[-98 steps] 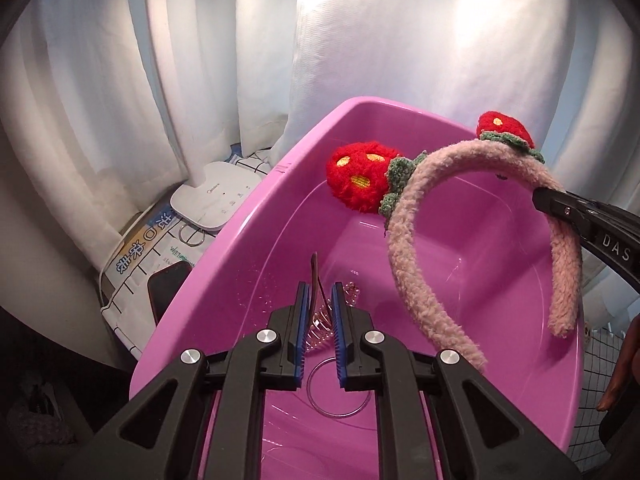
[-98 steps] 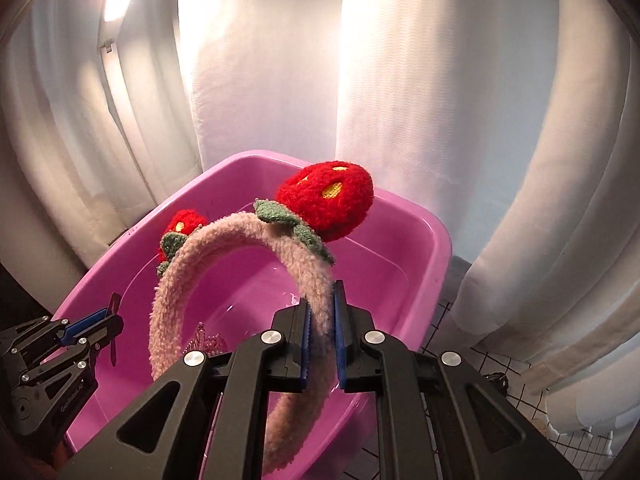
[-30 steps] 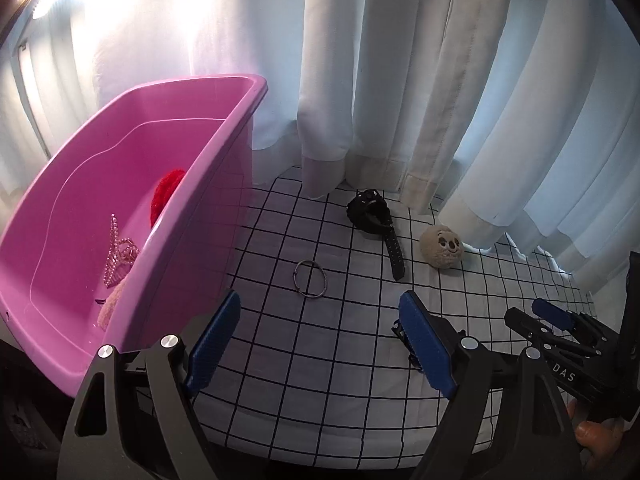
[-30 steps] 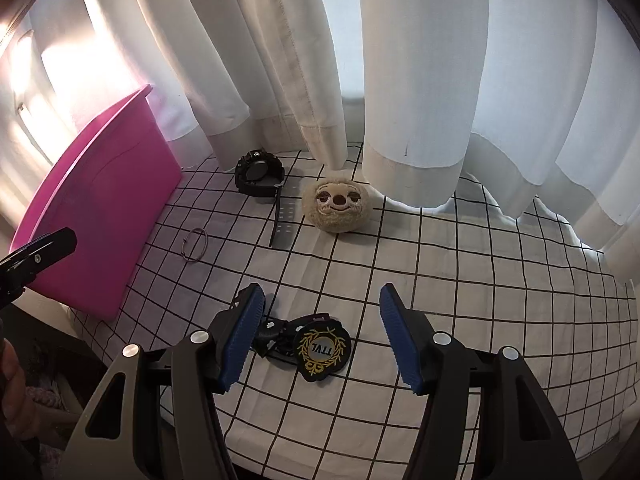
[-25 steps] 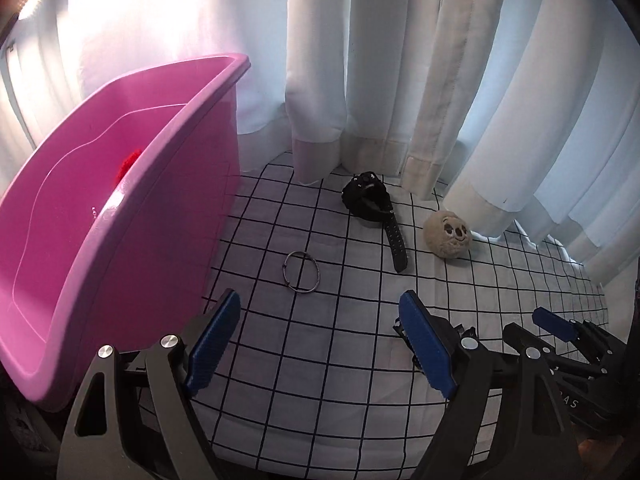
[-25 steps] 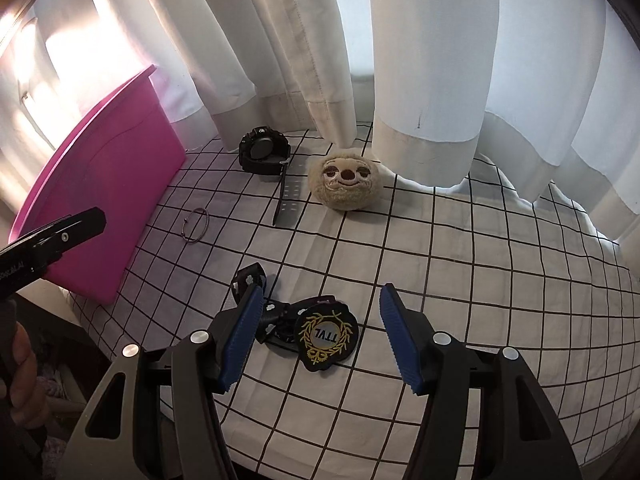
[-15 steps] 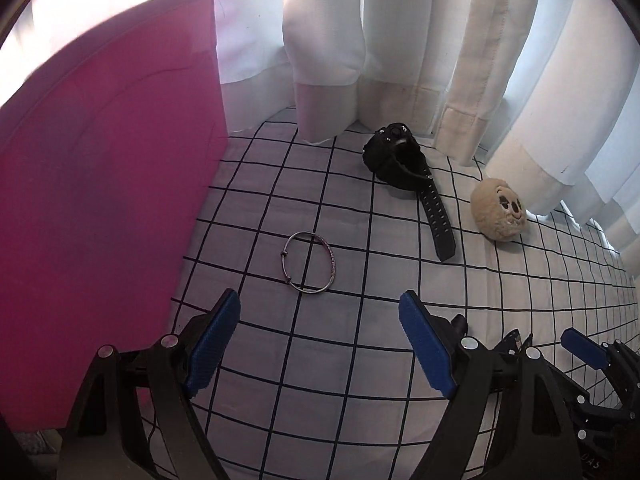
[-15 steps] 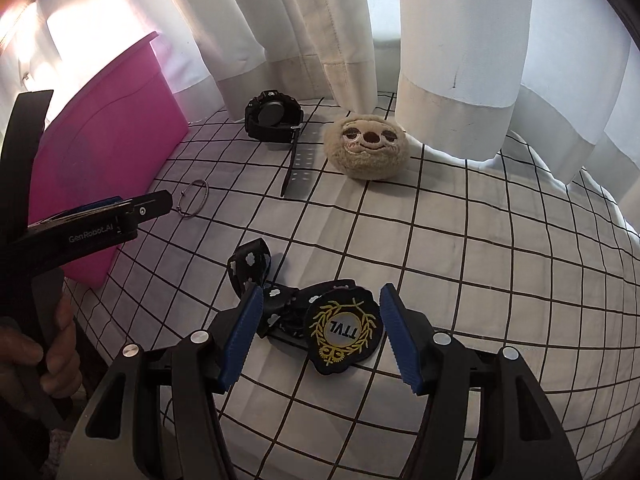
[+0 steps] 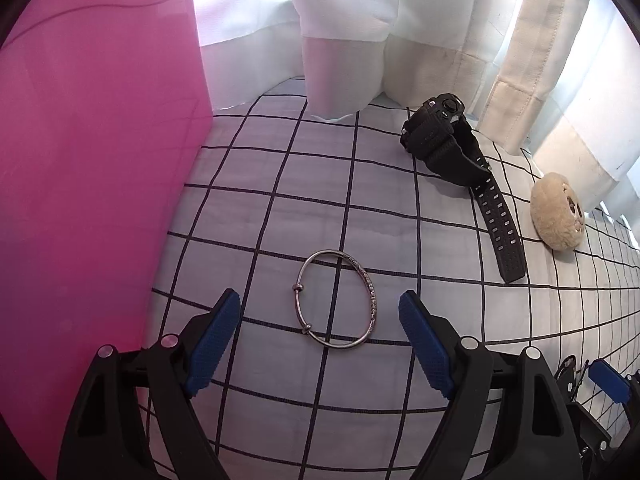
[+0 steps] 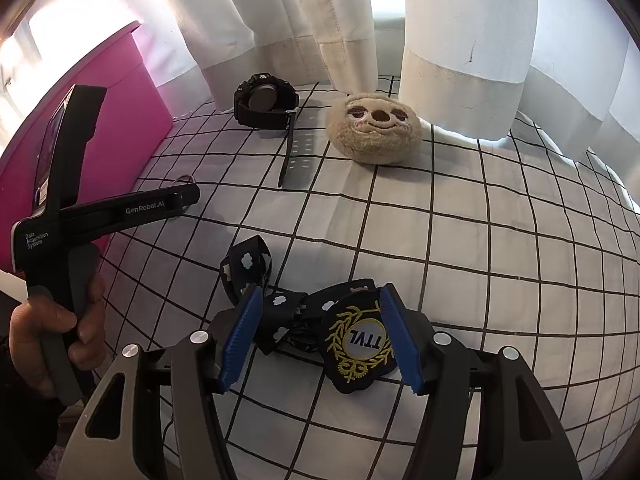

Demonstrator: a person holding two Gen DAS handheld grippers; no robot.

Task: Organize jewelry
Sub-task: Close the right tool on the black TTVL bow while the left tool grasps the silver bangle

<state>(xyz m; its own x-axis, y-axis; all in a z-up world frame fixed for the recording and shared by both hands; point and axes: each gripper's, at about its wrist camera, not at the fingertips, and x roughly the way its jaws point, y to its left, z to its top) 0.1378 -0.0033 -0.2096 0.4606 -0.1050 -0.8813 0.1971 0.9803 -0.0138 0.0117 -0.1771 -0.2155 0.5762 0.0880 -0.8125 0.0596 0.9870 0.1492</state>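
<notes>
1. Silver metal makes the bracelet (image 9: pixel 335 299), a thin ring that lies flat on the white cloth with black squares (image 9: pixel 360 208), low in the middle of the left wrist view.
2. Blue pads sit on the left gripper (image 9: pixel 320 334), which is spread wide and holds nothing. The bracelet lies between its two fingers and just ahead of them, touching neither.
3. Pink fills the left side of that view: it is the wall of the pink tub (image 9: pixel 88 160), which stands just beside the bracelet.
4. Black is the watch (image 9: pixel 448 144), in the upper right of the left wrist view, with its strap stretched flat on the cloth. A fluffy sloth toy (image 9: pixel 558 216) lies at the right edge, near the strap's end.
5. Wide apart too are the fingers of the right gripper (image 10: pixel 320 336), and it grips nothing. Low in the middle of the right wrist view, a black badge with gold leaves (image 10: pixel 358 340) and its dark strap with white clouds (image 10: pixel 250 264) lie between the blue pads.
6. At the left of the right wrist view, a hand (image 10: pixel 52 328) holds the handle of the left gripper.
7. White curtains (image 10: pixel 460 32) hang behind everything.
</notes>
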